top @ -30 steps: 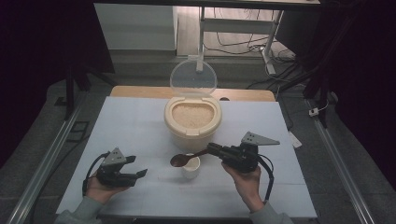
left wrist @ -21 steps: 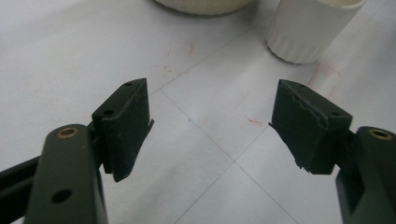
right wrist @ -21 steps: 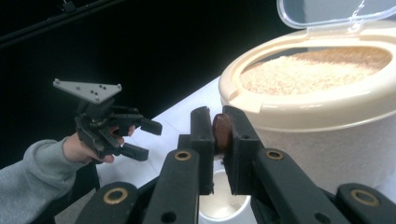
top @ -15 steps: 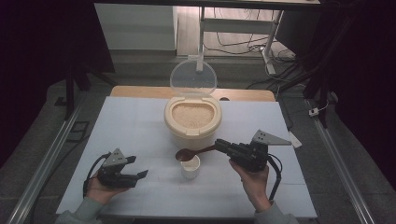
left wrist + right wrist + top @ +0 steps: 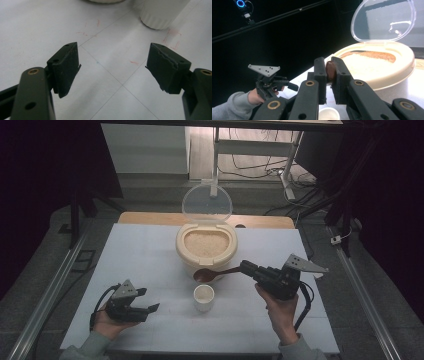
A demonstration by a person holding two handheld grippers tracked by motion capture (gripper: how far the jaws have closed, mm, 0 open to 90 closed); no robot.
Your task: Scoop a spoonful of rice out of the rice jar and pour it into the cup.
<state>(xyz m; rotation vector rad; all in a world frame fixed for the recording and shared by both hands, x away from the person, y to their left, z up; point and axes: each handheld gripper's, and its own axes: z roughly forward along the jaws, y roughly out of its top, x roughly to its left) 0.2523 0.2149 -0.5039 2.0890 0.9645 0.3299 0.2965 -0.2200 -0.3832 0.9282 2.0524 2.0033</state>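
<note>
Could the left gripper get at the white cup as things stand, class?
Probably yes. The left gripper rests on the table with its jaws open and nothing between them, and bare tabletop lies between it and the cup. The spoon in the right gripper hangs above the cup, nearer the container, not across that path.

The middle of the worktop (image 5: 150, 255) is crowded — the rice container (image 5: 206, 245) with its upright clear lid (image 5: 207, 204) blocks the far centre, the small white cup (image 5: 204, 297) stands just before it, and the brown spoon (image 5: 212, 274) hangs across the gap between them. Left and right flanks lie open — a hand-held gripper could pass there.
</note>
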